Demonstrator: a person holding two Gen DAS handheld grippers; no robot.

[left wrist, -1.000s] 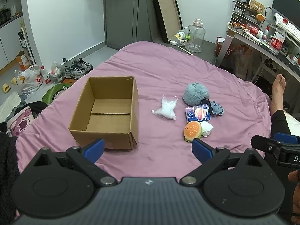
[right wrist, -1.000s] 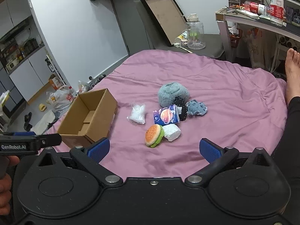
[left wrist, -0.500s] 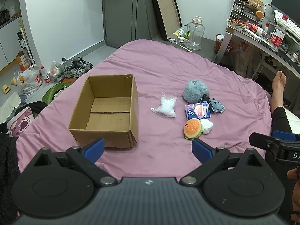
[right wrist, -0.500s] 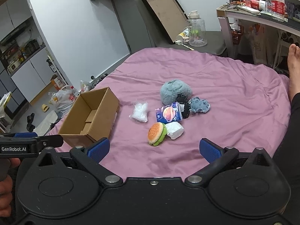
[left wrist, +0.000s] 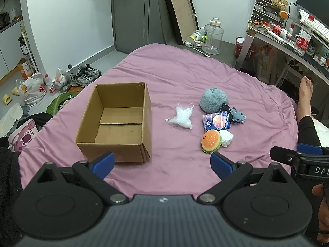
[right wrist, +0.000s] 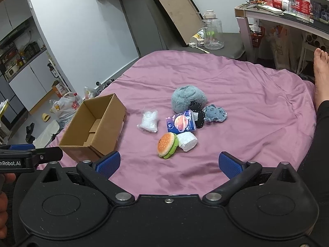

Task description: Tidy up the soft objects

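**Inspector:** Your left hand-held gripper (left wrist: 162,164) is spread wide and carries nothing. Your right hand-held gripper (right wrist: 168,163) is likewise wide and empty. Both hover above the near edge of the bed (left wrist: 185,78), touching nothing.

**Operator:** Where does the work lie from there?

**Inspector:** The soft objects sit in a loose cluster ahead of you, right of the cardboard box (left wrist: 115,123). Nearest is the burger plush (right wrist: 167,144), straight ahead between your right fingers and touching a white wrapped bundle (right wrist: 187,142). From your left hand-held gripper it lies ahead and to the right. I judge the right hand the better placed. The plush stands on edge, its flat faces turned left and right.

**Operator:** And beyond it?

**Inspector:** A blue packet (right wrist: 181,122), then a black spotted piece (right wrist: 198,115), a small grey-blue plush (right wrist: 214,114) and a fluffy grey ball (right wrist: 188,97), all crowded together. A clear bag of white filling (right wrist: 149,120) lies apart, between cluster and box.

**Operator:** Obstructions?

**Inspector:** None on the approach. The box stands open and empty, directly before your left hand-held gripper. The white bundle may shift if you take the burger.
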